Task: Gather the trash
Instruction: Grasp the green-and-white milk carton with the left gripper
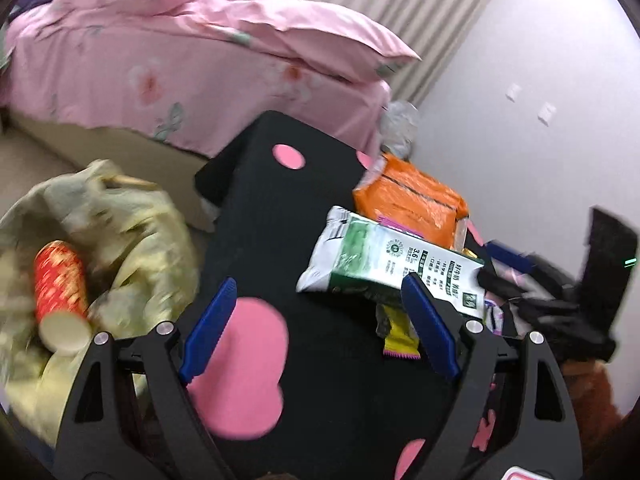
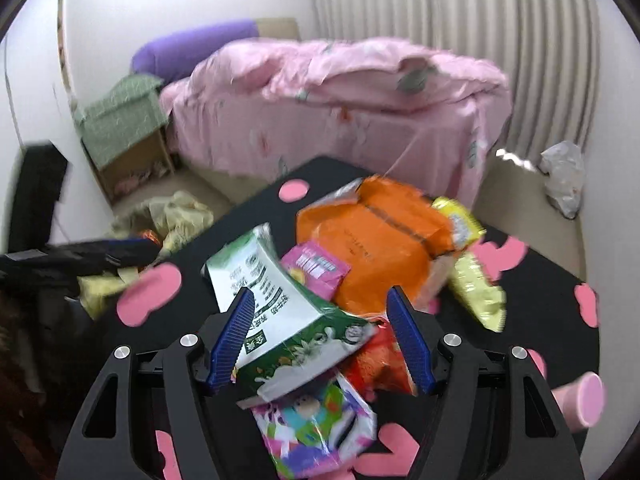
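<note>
left gripper (image 1: 316, 312): wide open, holding nothing, over the black table (image 1: 340, 380)
right gripper (image 2: 320, 332): jaws wide, milk carton (image 2: 288, 320) between them, not squeezed
trash: wrappers piled mid-table; trash bag (image 1: 132, 232) off its left edge

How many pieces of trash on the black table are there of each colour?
Right wrist view, by main colour:
Green and white: 1, the milk carton
Orange: 1, the big bag
Pink: 1, the small packet
Yellow: 1, the wrapper
Red: 1, the wrapper
Many colours: 1, the cartoon packet
Total: 6
</note>
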Available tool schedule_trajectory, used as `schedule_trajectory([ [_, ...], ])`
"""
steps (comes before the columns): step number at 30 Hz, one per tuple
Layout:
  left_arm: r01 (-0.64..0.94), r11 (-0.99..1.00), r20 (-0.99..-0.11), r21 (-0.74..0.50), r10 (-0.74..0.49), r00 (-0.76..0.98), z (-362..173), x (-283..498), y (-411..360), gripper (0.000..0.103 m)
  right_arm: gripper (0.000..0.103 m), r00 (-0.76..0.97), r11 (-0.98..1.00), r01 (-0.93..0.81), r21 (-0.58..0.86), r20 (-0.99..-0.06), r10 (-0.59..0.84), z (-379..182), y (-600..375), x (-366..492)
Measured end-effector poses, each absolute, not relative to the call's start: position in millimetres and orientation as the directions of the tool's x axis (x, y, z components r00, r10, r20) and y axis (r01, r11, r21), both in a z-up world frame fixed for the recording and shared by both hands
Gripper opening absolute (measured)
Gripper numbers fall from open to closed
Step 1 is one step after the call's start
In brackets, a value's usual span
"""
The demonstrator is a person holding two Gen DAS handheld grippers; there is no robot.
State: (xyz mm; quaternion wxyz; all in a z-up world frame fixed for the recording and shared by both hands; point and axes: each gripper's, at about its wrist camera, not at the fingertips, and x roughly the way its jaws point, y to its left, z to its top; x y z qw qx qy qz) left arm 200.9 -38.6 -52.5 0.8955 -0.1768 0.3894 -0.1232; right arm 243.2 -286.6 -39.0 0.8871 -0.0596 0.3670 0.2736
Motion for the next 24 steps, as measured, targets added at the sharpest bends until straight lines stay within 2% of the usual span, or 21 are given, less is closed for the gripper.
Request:
schedule_trajectory([
  [3, 0.052, 0.923, -0.661, -0.38, -0.311, 0.683, -42.8, 187.9, -31.7, 0.08, 0.064, 0.462, 0.777, -0.593, 0.209, -0.703, 0.541, -51.6, -275.9, 231.7],
  [5, 0.05, 0.92, -0.669, -0.389, -0.319, 0.671, -40.5, 190.2, -31.4, 0.08, 0.062, 0.421, 0.743, -0.627, 0.233, -0.701, 0.576, -54.6, -271.4, 213.3],
  [8, 0.062, 0.906, -0.686, -0.418, -0.36, 0.632, -42.5, 206.5, -45.5, 0.08, 0.06, 0.487, 0.777, -0.605, 0.177, -0.69, 0.536, -49.8, -282.6, 191.1],
  [12, 0.054, 0.905, -0.748, -0.423, -0.382, 0.542, -57.2, 239.8, -76.9, 0.08, 0.06, 0.616, 0.874, -0.457, 0.164, -0.65, 0.444, -38.5, -327.5, 190.5],
  [16, 0.04, 0.96, -0.849, -0.277, -0.264, 0.457, -69.0, 277.9, -112.6, 0.08, 0.06, 0.707, 0.942, -0.313, 0.118, -0.634, 0.314, -40.5, -358.9, 195.4],
  [19, 0.068, 0.985, -0.892, -0.156, -0.17, 0.418, -74.6, 297.3, -131.0, 0.08, 0.06, 0.732, 0.952, -0.278, 0.126, -0.615, 0.294, -43.1, -367.3, 195.6],
  [21, 0.104, 0.992, -0.897, -0.067, -0.105, 0.429, -76.1, 299.6, -138.7, 0.075, 0.06, 0.742, 0.955, -0.261, 0.142, -0.603, 0.292, -46.5, -372.6, 194.8],
  [22, 0.128, 0.991, -0.89, -0.045, -0.098, 0.445, -75.7, 294.8, -138.5, 0.068, 0.06, 0.743, 0.954, -0.257, 0.157, -0.599, 0.299, -48.6, -375.2, 194.4],
  [24, 0.201, 0.975, -0.873, -0.091, -0.175, 0.455, -73.3, 277.6, -132.5, 0.058, 0.06, 0.741, 0.949, -0.256, 0.184, -0.593, 0.314, -52.7, -379.0, 193.1],
])
